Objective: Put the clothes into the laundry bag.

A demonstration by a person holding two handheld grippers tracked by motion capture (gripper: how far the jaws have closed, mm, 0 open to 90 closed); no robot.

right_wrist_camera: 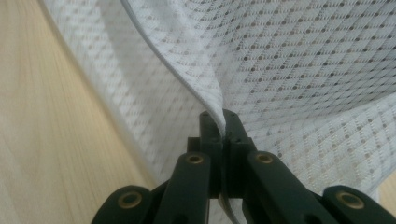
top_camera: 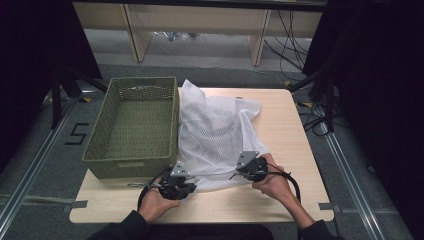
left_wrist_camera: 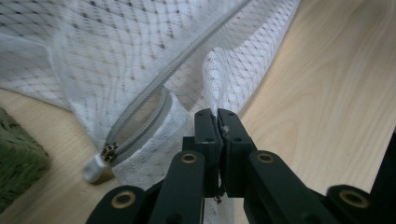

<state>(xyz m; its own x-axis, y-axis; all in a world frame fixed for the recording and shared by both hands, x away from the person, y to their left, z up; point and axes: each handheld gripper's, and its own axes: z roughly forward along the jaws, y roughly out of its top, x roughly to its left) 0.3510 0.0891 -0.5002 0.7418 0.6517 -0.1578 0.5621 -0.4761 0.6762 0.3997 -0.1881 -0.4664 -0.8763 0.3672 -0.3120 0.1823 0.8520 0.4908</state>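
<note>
Overhead forward-down; two close views sharing mesh bag (top_camera: 215,135)

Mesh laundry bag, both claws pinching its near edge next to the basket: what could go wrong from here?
1. Both grips are thin. The left claw and right claw each pinch only a small fold of the mesh bag, so a pull could slip it free.
2. The zipper is partly open, and its pull could catch on the basket rim if the bag goes in.
3. The bag's far end trails on the table and may drag.

Readable marks: I make out one | a black "5" (top_camera: 76,134) taped on the grey floor, just left of the green basket (top_camera: 131,161) | I read nothing elsewhere.
</note>
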